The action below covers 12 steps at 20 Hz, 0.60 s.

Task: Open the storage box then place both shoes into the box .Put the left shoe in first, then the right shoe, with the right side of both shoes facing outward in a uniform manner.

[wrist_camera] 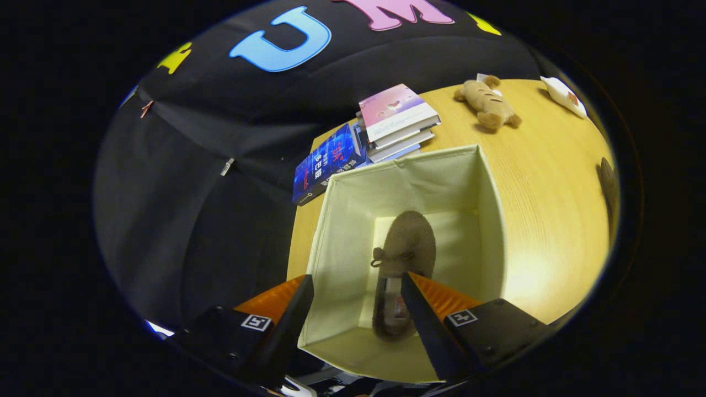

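The gripper [356,286] hangs above the open cream storage box [491,220] on the wooden table [551,220], fingers spread apart, grasping nothing. One brown laced shoe [405,248] lies on the box floor, between and below the fingertips.

A staged recording booth: black cloth wall [182,182] behind a wooden tabletop [546,182] holding household props, stacked books [397,118] and a plush toy [488,102].

blue book [325,163] cover, numeral "3" legible; remaining print unreadable
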Each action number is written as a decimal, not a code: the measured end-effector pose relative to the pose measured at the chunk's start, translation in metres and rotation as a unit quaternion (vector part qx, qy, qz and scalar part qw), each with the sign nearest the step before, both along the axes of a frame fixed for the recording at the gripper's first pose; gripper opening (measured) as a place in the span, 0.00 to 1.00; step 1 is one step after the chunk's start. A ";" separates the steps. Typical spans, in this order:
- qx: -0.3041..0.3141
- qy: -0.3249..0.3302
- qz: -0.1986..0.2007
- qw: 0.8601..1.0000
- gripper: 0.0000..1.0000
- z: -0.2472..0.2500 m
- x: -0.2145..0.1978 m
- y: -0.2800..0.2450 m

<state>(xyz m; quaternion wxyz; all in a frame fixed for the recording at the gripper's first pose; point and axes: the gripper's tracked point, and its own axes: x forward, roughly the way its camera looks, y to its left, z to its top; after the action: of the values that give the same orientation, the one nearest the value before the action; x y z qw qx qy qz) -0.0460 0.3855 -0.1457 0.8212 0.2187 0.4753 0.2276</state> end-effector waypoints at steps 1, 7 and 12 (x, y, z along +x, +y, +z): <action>0.000 -0.017 0.005 1.000 0.99 0.008 0.001 -0.010; -0.052 -0.138 0.024 0.989 0.98 0.047 0.010 -0.114; -0.105 -0.197 0.020 0.975 0.99 0.059 0.024 -0.220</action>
<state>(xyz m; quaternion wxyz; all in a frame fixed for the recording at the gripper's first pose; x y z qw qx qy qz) -0.0222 0.1650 -0.0867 0.9123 0.0722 0.3302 0.2311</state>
